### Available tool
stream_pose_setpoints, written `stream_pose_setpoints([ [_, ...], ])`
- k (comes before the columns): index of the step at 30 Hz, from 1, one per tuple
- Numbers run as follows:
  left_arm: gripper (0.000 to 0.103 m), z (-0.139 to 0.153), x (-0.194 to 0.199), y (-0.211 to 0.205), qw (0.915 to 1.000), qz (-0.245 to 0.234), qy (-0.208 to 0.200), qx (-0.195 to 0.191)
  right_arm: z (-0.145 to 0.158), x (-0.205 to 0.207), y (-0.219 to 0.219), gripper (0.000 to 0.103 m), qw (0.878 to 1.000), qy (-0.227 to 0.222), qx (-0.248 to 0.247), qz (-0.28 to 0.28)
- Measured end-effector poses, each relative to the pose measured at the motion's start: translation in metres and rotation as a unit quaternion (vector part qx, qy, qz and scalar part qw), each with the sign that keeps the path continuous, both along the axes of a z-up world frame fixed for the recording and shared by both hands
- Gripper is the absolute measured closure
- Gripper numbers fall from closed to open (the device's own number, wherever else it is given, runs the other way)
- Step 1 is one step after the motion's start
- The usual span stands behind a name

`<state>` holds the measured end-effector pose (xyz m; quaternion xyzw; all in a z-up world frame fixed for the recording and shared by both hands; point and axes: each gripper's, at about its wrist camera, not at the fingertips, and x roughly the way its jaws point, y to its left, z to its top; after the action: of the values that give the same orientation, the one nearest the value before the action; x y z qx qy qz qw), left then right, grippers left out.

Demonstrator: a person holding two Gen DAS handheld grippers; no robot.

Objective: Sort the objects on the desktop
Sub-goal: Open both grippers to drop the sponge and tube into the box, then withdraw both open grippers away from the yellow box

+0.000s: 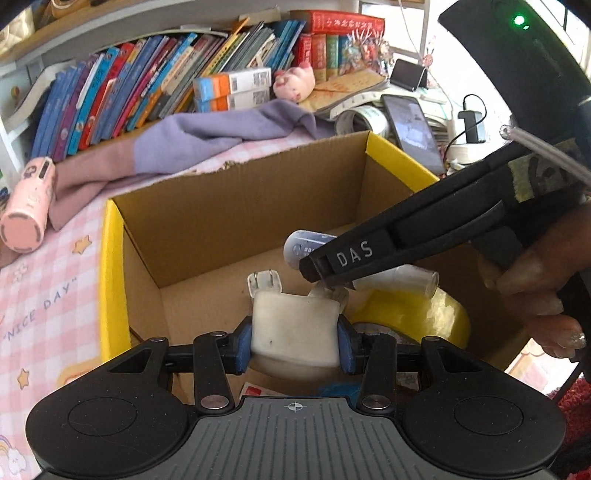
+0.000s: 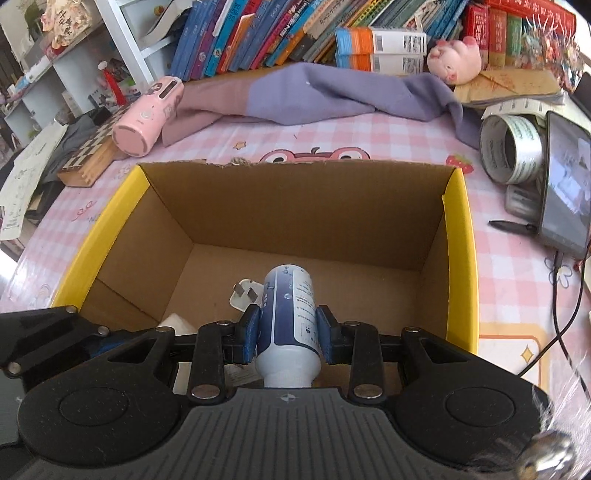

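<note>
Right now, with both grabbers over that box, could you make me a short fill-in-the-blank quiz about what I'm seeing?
1. The right gripper is clamped on a blue and white ____.
2. The left gripper holds a white charger over a cardboard ____.
3. The box's top edges are coloured ____.
4. Behind the box, a pink ____ toy lies by the books.

Answers: bottle; box; yellow; pig

The box sits in the middle of the table. Inside it a plug lies near the middle, with a bottle over it. The cloth is at 12 o'clock, the flask at 10, the tape roll at 2.
</note>
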<state>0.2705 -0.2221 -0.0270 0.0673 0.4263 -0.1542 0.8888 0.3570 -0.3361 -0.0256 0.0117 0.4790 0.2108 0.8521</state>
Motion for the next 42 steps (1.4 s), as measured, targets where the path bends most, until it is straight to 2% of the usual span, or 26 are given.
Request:
stream_pose_setpoints([
  [4,0.055,-0.002,0.000,-0.001,1.0000,0.003,0.003,-0.001,0.000,-0.001,-0.001,0.072,1.000,0.001,0.006,0.003],
  [6,0.049,-0.001,-0.003,0.000,1.0000,0.009,-0.003,0.002,0.001,-0.002,-0.002,0.071,1.000,-0.002,0.008,0.002],
  [8,0.032,0.002,-0.008,0.003,0.9996,0.020,-0.020,0.006,0.002,-0.003,-0.002,0.070,1.000,-0.006,0.008,0.001],
  [10,0.026,0.007,-0.013,0.006,0.9993,0.022,-0.032,-0.004,0.002,-0.003,-0.002,0.069,1.000,-0.008,0.010,0.000],
  [16,0.025,0.024,-0.031,0.011,0.9963,0.035,-0.078,-0.005,0.011,-0.013,-0.005,0.058,0.999,-0.036,0.017,-0.009],
  [23,0.025,0.045,-0.055,0.024,0.9907,0.057,-0.123,-0.015,0.032,-0.042,-0.008,0.056,0.995,-0.096,0.024,-0.032],
  [33,0.019,0.071,-0.101,0.061,0.9734,0.114,-0.195,-0.036,0.065,-0.101,-0.002,0.051,0.977,-0.202,0.022,-0.069],
  [37,0.015,0.076,-0.121,0.083,0.9643,0.145,-0.216,-0.048,0.069,-0.126,0.004,0.050,0.972,-0.220,0.016,-0.080],
  [42,0.015,0.077,-0.144,0.105,0.9616,0.158,-0.217,-0.056,0.071,-0.153,0.018,0.050,0.969,-0.227,0.011,-0.092],
])
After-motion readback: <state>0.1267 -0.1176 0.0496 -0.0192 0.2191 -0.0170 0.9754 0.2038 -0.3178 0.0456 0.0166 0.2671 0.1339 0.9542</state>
